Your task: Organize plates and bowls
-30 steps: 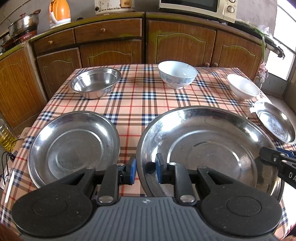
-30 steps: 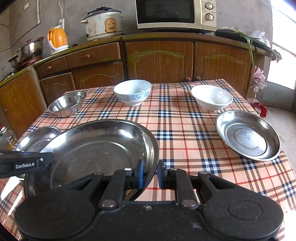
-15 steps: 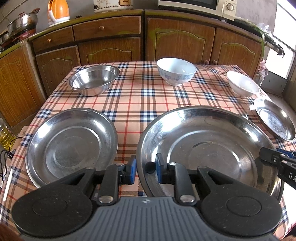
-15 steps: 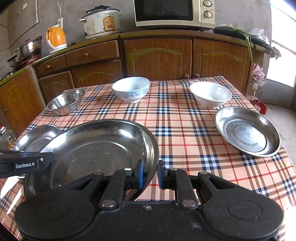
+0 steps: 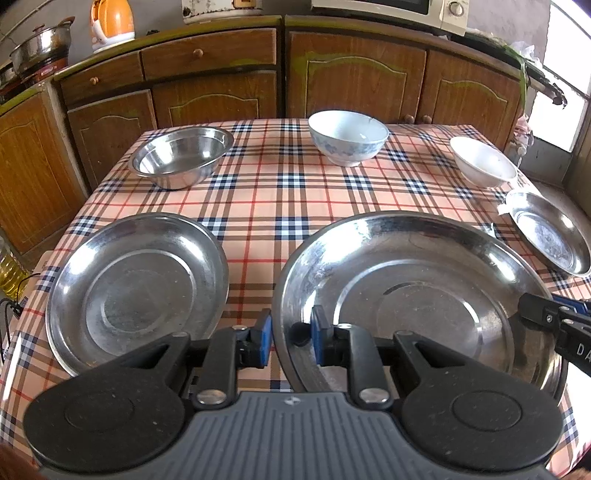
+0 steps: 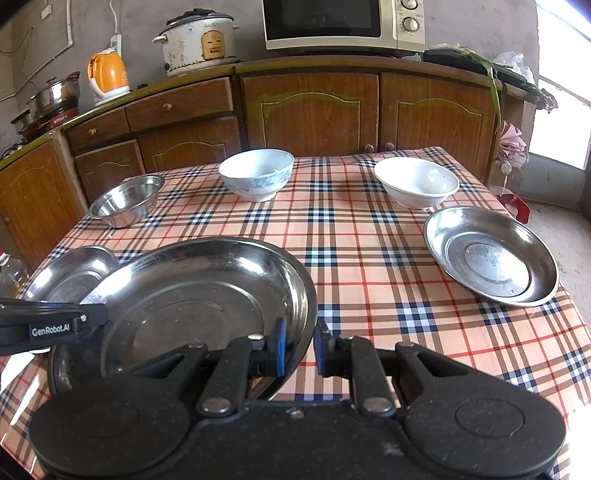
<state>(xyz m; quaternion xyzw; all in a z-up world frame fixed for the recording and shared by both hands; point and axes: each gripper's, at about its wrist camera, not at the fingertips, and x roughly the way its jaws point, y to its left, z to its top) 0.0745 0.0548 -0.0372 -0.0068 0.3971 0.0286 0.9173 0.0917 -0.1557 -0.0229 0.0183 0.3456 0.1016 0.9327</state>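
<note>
Large steel plate (image 5: 417,295) seemingly clamped between both hand-held grippers, opposite rims.

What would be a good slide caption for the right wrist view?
Both grippers, right gripper and left gripper, clamp opposite rims of the large steel plate above a checked tablecloth.

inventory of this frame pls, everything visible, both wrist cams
large steel plate: 1, silver, front centre, rim gripped on both sides
medium steel plates: 2, silver, front left and right edge
steel bowl: 1, silver, back left
floral bowl: 1, white-blue, back centre
white bowl: 1, back right
tablecloth: 1, plaid
microwave, rice cooker, kettle, pot: 1 each, on counter
left tongs: shut on plate rim
right tongs: shut on plate rim
</note>
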